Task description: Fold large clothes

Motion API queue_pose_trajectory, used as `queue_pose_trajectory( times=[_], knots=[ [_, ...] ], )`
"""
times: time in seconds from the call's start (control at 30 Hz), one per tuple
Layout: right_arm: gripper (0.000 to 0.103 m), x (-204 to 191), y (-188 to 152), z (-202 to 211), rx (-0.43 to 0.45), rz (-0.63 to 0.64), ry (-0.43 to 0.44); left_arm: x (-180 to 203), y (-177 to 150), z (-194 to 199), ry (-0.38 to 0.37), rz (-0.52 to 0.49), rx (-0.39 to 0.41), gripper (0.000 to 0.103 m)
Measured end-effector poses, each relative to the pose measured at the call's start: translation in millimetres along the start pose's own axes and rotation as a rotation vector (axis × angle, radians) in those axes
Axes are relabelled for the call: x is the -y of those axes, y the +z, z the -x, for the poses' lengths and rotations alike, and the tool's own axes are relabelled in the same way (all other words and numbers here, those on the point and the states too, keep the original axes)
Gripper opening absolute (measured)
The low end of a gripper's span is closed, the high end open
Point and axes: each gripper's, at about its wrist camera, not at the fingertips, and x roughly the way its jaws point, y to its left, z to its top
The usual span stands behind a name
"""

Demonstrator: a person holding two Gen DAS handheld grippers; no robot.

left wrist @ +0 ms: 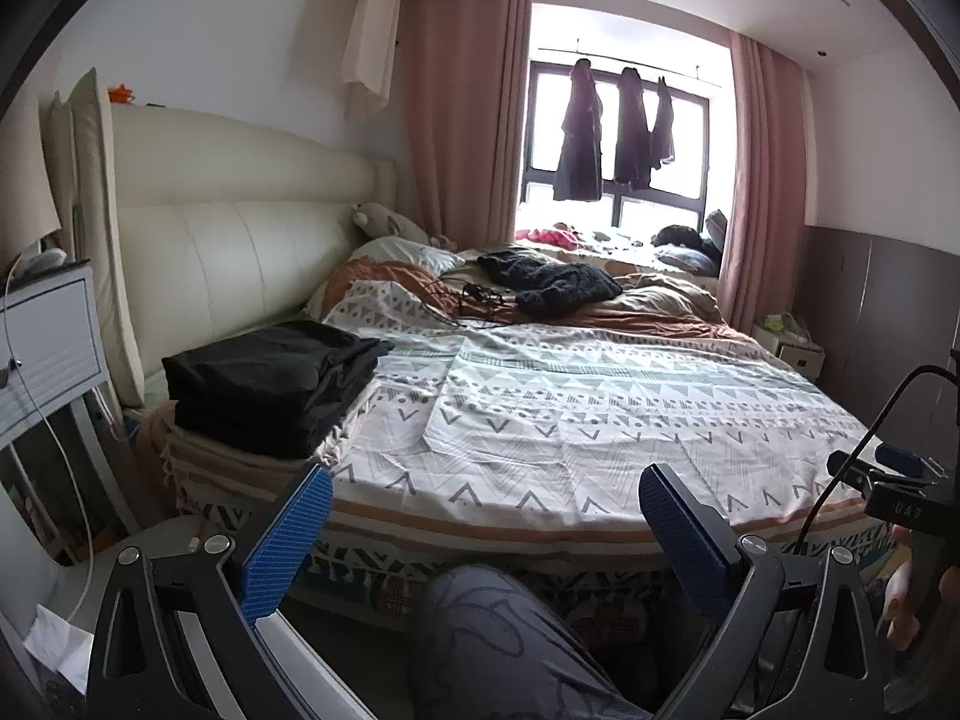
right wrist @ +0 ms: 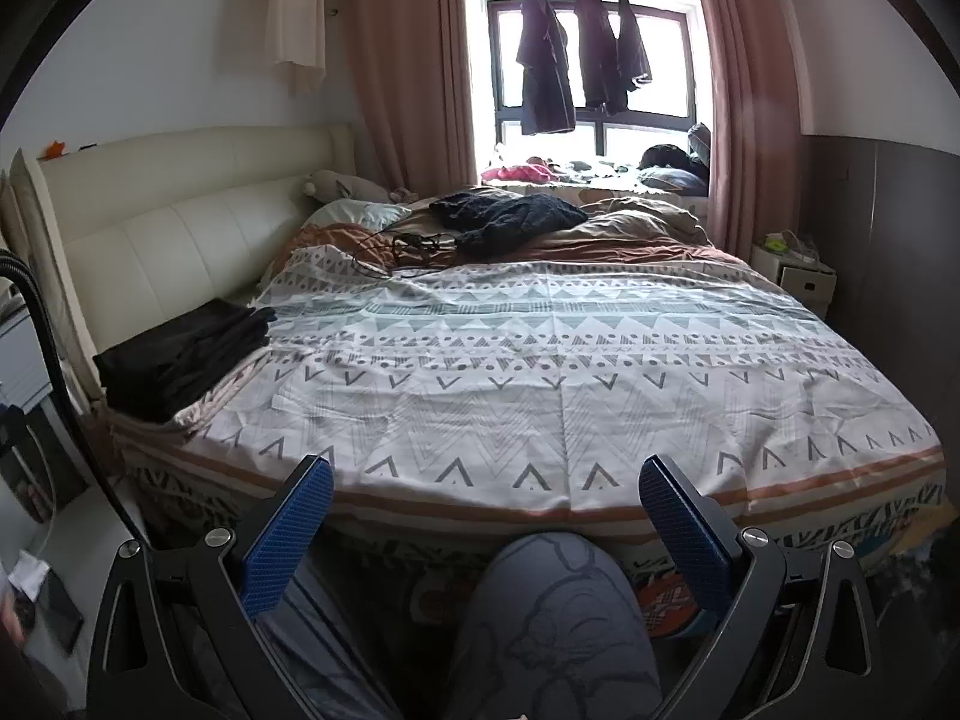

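Knee in grey patterned trousers (right wrist: 552, 618) nearest, we are holding left gripper (left wrist: 486, 516) and right gripper (right wrist: 486, 510) wide and empty off the bed edge, since the folded black clothes stack (left wrist: 270, 390) is sitting by the cream padded headboard (left wrist: 240, 222), freeing the patterned white bedspread (right wrist: 540, 372).

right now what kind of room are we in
A bedroom, most likely at home: a bed with a padded headboard, folded black clothes on it, and jackets hanging at the window.

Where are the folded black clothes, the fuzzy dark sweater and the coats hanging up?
folded black clothes (left wrist: 264, 387), left wrist view, top of stack.
dark sweater (right wrist: 510, 216), right wrist view, its middle.
hanging coats (right wrist: 543, 72), right wrist view, leftmost coat's body.
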Motion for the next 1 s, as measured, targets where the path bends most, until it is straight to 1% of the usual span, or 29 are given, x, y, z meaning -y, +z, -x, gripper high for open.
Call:
queue_pose_trajectory(
  times=[0.63,1.0],
  knots=[
    [0.102,-1,0,3,-0.006,0.013,-0.018,1,2,10,0.005,-0.010,0.019,0.102],
    [0.102,-3,-1,7,-0.007,0.020,-0.034,2,0,15,-0.005,-0.008,0.031,0.102]
  ],
)
